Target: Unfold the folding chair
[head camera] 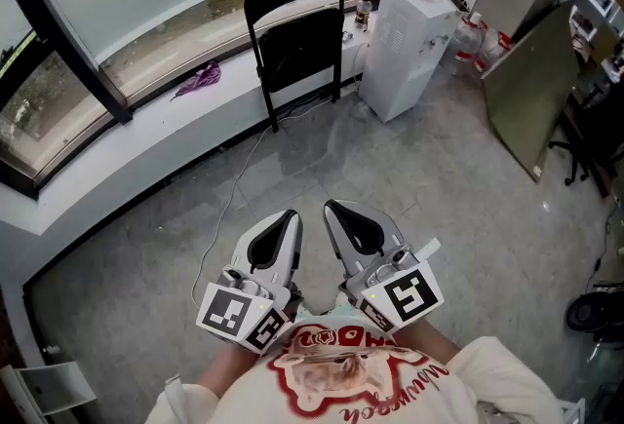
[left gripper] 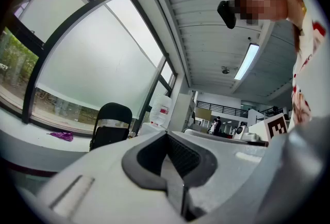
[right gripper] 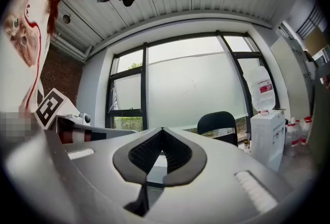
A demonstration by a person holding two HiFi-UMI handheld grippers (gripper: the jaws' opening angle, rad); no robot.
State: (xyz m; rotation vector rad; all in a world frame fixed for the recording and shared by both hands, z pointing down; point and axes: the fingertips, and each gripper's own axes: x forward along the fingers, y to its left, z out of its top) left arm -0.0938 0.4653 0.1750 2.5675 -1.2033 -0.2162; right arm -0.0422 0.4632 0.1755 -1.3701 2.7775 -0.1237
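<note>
Nearby folding chair (head camera: 300, 52): water dispenser (head camera: 409, 47), purple cloth (head camera: 200, 78), cable (head camera: 239, 188).

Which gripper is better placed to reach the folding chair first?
Left, marginally. The left gripper and right gripper are both shut, empty, far from the chair. The chair stands nearer the left's line, and the water dispenser crowds its right side.

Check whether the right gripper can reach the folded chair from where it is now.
Probably not yet. The folding chair stands against the window ledge, well ahead of the right gripper, which is shut, empty and close to the person's body. Only floor and a cable lie between, so stepping forward looks unobstructed.
</note>
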